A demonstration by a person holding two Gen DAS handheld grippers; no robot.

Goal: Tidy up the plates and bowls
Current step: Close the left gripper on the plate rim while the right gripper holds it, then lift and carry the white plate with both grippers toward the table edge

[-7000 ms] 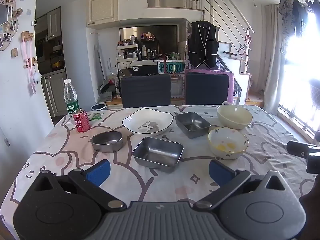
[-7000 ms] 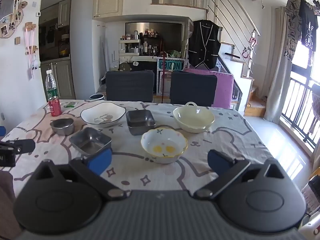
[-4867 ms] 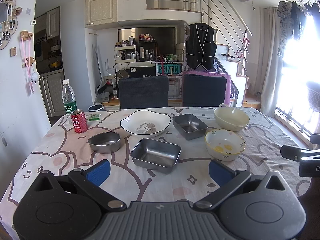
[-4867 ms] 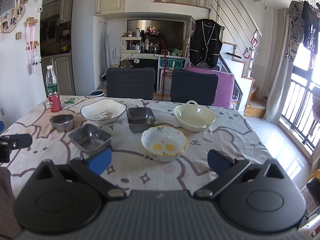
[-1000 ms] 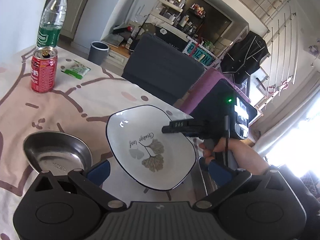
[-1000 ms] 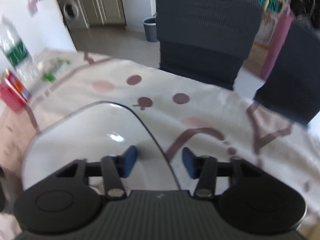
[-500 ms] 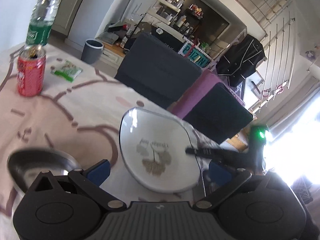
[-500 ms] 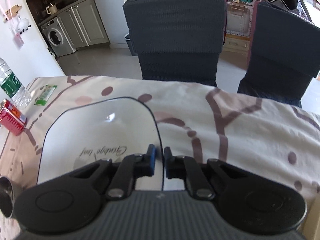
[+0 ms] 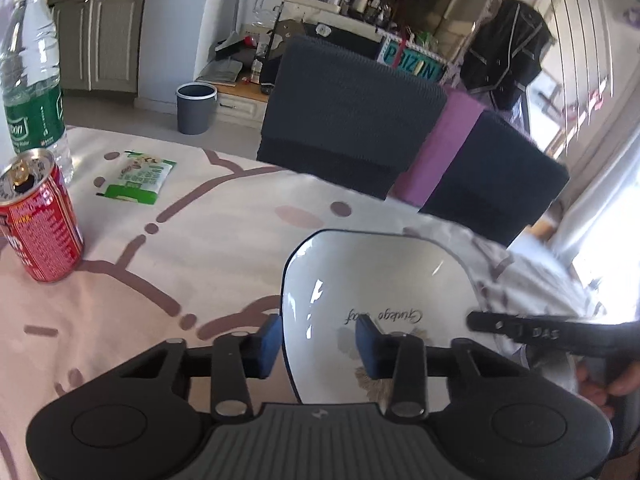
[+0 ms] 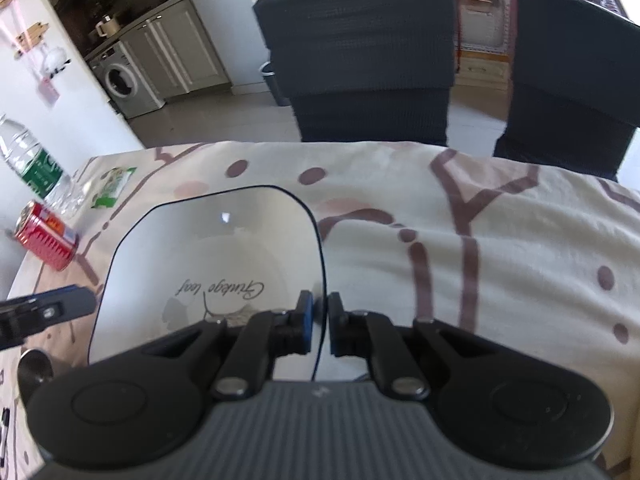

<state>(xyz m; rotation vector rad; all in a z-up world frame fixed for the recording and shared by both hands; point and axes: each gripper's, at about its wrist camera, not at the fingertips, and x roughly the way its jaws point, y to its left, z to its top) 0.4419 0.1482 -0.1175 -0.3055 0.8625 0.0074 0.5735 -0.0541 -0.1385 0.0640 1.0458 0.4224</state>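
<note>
The white plate (image 10: 216,256) with a dark rim and a ginkgo leaf print is held above the table. My right gripper (image 10: 319,322) is shut on its right rim. In the left wrist view the same plate (image 9: 380,280) has its left rim between the blue pads of my left gripper (image 9: 318,344), whose jaws are partly closed with a gap still showing on both sides of the rim. The right gripper's finger (image 9: 532,330) shows at the plate's right edge. A steel bowl (image 10: 34,366) peeks in at the lower left.
A red soda can (image 9: 34,220), a green-labelled water bottle (image 9: 30,92) and a green snack packet (image 9: 138,178) sit at the table's left. Two dark chairs (image 9: 348,128) stand behind the far edge. The patterned tablecloth (image 10: 480,240) extends to the right.
The right gripper stayed shut on the plate's rim and lifted it. The left gripper moved in and narrowed its jaws around the plate's left rim.
</note>
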